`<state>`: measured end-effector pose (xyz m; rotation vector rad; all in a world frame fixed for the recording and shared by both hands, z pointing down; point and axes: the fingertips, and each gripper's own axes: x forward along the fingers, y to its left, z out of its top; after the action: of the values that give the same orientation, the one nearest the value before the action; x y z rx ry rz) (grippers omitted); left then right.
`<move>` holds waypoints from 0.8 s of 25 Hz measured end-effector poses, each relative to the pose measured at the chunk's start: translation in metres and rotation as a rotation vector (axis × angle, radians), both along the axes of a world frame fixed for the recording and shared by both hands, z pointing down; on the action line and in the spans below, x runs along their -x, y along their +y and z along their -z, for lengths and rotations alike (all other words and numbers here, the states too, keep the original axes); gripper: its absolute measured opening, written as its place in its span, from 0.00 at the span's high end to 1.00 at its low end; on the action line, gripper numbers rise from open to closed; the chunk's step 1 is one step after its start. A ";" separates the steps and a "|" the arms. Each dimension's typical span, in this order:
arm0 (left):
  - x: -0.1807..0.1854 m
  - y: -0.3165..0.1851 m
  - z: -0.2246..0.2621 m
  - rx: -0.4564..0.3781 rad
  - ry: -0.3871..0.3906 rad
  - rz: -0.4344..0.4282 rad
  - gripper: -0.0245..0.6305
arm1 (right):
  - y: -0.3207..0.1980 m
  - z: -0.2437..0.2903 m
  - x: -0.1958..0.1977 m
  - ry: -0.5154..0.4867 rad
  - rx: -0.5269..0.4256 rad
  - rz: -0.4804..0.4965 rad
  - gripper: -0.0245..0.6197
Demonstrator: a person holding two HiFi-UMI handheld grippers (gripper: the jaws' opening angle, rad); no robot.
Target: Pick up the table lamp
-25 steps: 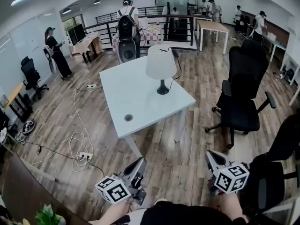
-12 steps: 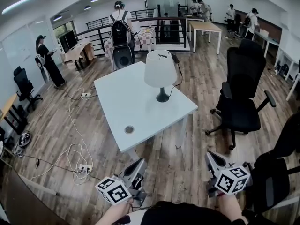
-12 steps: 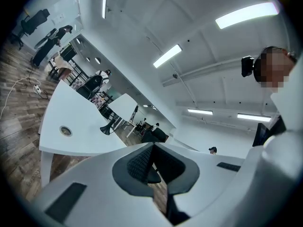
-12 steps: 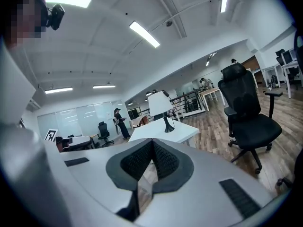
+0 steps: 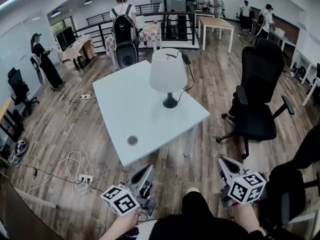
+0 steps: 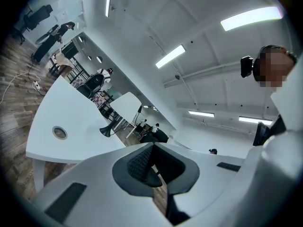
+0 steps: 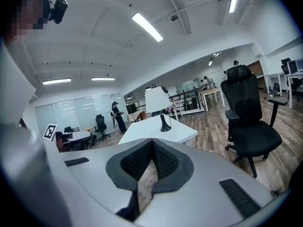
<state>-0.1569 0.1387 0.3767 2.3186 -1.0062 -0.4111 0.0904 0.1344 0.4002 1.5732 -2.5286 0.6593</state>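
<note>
White table (image 5: 130, 109), table lamp (image 5: 168, 76) upright, shade topmost

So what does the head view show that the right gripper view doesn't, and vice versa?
Head view only: the left hand-held gripper, the cable hole in the white table, the power strip on the floor. Right gripper view only: ceiling light strips, and the right hand-held gripper with jaws shut on nothing. Both: the table lamp upright on that table, black office chair beside it.
</note>
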 end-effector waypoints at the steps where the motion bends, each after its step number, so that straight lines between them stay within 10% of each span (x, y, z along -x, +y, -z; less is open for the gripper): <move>1: -0.003 -0.008 -0.001 -0.001 0.001 0.007 0.94 | -0.009 0.000 -0.002 0.005 0.000 0.009 0.94; 20: -0.052 -0.176 -0.004 0.007 -0.046 0.170 0.94 | -0.224 0.010 -0.051 -0.007 -0.015 0.164 0.94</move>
<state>-0.1051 -0.0375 0.3808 2.2536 -1.2303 -0.4221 0.1417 -0.0895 0.3906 1.3511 -2.6367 0.6288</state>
